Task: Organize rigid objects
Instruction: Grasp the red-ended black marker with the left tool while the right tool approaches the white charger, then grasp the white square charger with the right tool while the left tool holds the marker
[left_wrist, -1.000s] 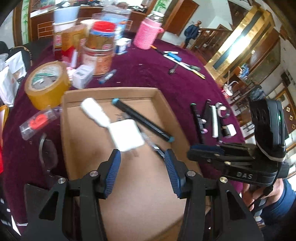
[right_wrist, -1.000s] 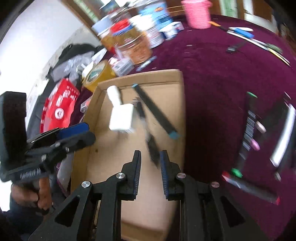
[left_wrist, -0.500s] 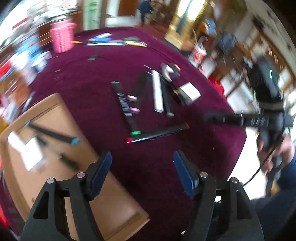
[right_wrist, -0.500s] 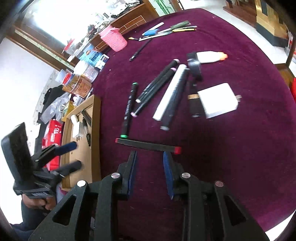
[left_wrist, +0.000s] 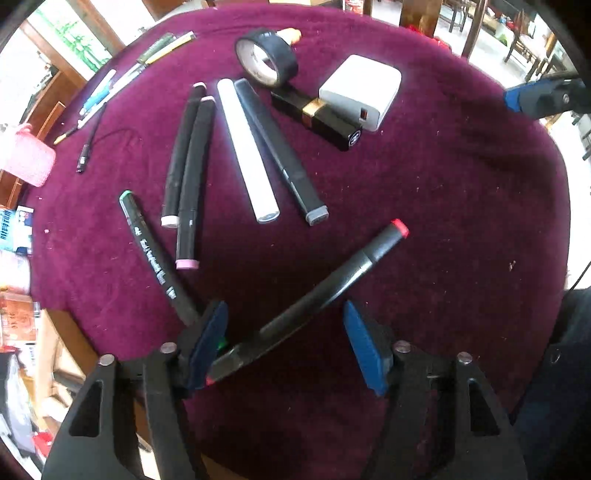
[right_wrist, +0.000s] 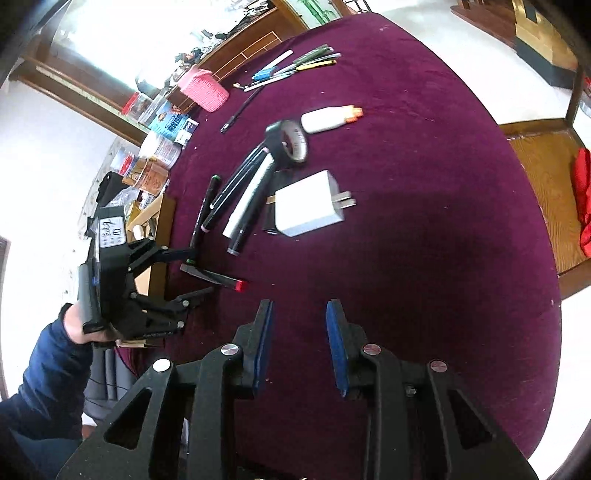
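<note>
The black marker with red end caps (left_wrist: 325, 291) lies slanted on the maroon cloth-covered tabletop (left_wrist: 461, 206), between the blue pads of the left claw (left_wrist: 286, 345), whose jaws are closing without yet pressing it. The right claw (right_wrist: 299, 347) hovers open over bare cloth, holding nothing, near the white plug-in charger block (right_wrist: 306, 210).

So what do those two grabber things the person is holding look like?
Each is black plastic with silver rivets. The left gripper and the right gripper both have blue ribbed pads on their fingers. The left one carries a white label with handwriting. The person wears a dark blue sleeve.
</note>
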